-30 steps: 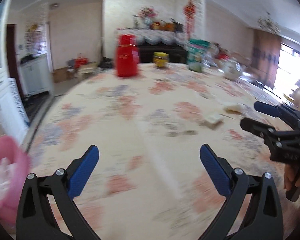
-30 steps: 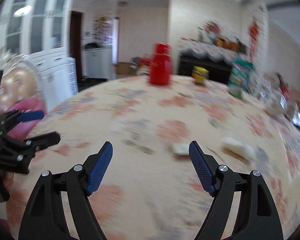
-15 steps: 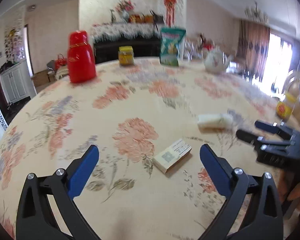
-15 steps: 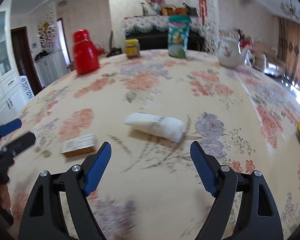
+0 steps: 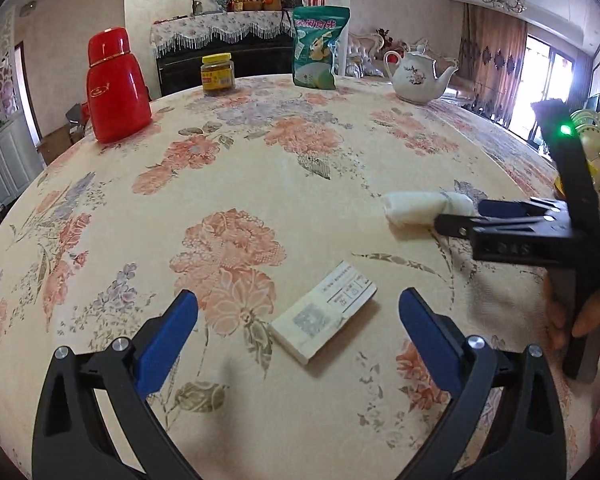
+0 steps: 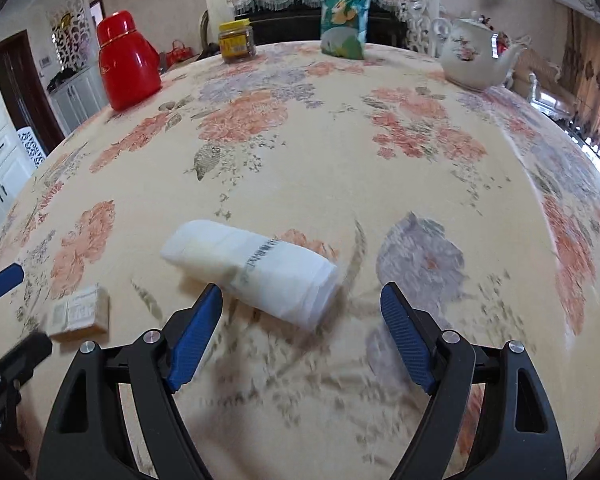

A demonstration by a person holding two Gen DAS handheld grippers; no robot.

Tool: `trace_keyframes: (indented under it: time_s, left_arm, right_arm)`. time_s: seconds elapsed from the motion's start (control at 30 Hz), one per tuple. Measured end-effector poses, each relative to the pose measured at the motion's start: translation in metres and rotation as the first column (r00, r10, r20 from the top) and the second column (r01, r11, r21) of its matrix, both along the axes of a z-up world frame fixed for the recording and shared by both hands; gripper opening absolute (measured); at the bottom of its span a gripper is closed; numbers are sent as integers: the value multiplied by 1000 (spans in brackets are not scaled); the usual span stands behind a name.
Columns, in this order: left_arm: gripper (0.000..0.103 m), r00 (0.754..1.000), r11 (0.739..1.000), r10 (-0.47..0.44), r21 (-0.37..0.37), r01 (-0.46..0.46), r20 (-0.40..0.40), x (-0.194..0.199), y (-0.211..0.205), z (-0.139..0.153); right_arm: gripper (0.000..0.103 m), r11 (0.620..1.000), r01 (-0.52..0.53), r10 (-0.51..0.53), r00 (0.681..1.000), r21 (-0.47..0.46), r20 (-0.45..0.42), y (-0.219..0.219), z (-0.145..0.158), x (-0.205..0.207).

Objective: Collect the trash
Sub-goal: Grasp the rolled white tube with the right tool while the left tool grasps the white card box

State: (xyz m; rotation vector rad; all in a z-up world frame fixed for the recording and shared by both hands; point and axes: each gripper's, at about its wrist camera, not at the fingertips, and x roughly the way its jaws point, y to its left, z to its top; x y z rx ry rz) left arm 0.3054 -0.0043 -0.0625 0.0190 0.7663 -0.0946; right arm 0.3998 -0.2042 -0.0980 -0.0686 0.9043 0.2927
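Note:
A small flat cardboard box [image 5: 325, 315] lies on the floral tablecloth between the open fingers of my left gripper [image 5: 298, 314], which is empty. The box also shows in the right wrist view [image 6: 81, 314] at the left. A rolled white plastic wrapper [image 6: 248, 270] lies just ahead of my open, empty right gripper [image 6: 301, 306], its near end between the fingertips. In the left wrist view the wrapper [image 5: 416, 207] lies at the right, with the right gripper [image 5: 466, 218] beside it.
At the far side of the round table [image 5: 260, 184] stand a red thermos [image 5: 116, 86], a yellow-lidded jar [image 5: 218, 74], a green snack bag [image 5: 318, 46] and a white teapot [image 5: 418, 74]. A cabinet and doorway lie beyond at the left.
Both grippers have swung from the table's left side toward the trash and moved closer. The box now lies between the left fingers, and the wrapper sits at the right fingertips.

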Motion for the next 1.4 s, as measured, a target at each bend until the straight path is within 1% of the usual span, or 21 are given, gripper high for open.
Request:
trace_keyframes:
  time_s: [0.13, 0.23, 0.3, 0.33, 0.37, 0.47, 0.63, 0.73, 0.8, 0.9, 1.07, 1.17, 1.2, 1.27, 1.3, 1.33, 1.4]
  left_arm:
    - [97, 1000, 1000, 0, -7, 0, -1, 1, 1, 0]
    - [97, 1000, 1000, -2, -8, 2, 4, 0, 0, 1]
    - [97, 1000, 1000, -5, -9, 5, 7, -1, 0, 1]
    - [97, 1000, 1000, -7, -12, 7, 8, -1, 0, 2]
    - [97, 1000, 1000, -12, -13, 12, 8, -2, 0, 2]
    - [97, 1000, 1000, -15, -17, 15, 8, -4, -1, 3]
    - [96, 1000, 1000, -22, -20, 22, 12, -6, -3, 6]
    - [88, 999, 999, -39, 3, 39, -13, -6, -9, 3]
    - [87, 999, 999, -46, 10, 47, -29, -7, -13, 0]
    - [86, 996, 999, -50, 16, 51, -70, -3, -16, -5]
    - [83, 994, 999, -27, 28, 31, -109, 9, -16, -12]
    - [73, 990, 999, -27, 35, 32, -135, 15, -17, -19]
    - [64, 986, 999, -34, 30, 39, -163, 18, -17, -23]
    - [49, 988, 998, -33, 39, 39, -150, 17, -19, -21]
    - [37, 989, 998, -34, 50, 42, -147, 15, -21, -22]
    - [32, 989, 997, -36, 61, 45, -143, 12, -23, -21]
    - [32, 989, 995, -55, 71, 65, -136, 5, -28, -20]
  right_arm:
    - [77, 999, -34, 34, 999, -29, -19, 14, -4, 15]
    - [77, 998, -59, 58, 998, -26, -25, 21, -5, 21]
    - [66, 996, -79, 78, 997, -33, -21, 27, -4, 21]
    - [47, 995, -90, 90, 996, -47, -9, 30, -3, 18]
    - [30, 993, -101, 101, 995, -54, 2, 32, -2, 15]
    - [26, 994, -108, 108, 994, -34, 8, 32, 1, 0]
    - [25, 999, -48, 48, 999, 1, 25, 20, 5, -39]
    - [25, 1000, 8, -8, 999, 18, 31, 10, 9, -68]
    - [25, 997, 50, -52, 998, 50, 31, 3, 13, -87]
    - [25, 994, 96, -99, 994, 54, 46, 1, 18, -114]
    - [25, 990, 105, -111, 992, 94, 58, 4, 21, -140]
    - [25, 987, 114, -122, 990, 117, 67, 4, 19, -147]
    - [25, 986, 114, -123, 990, 124, 66, 3, 18, -148]
    - [25, 986, 109, -118, 991, 129, 63, 3, 16, -149]
    - [25, 985, 102, -112, 992, 141, 64, 2, 16, -149]
    - [25, 984, 97, -109, 991, 146, 73, 2, 18, -151]
    - [25, 987, 85, -97, 991, 133, 88, 2, 20, -153]
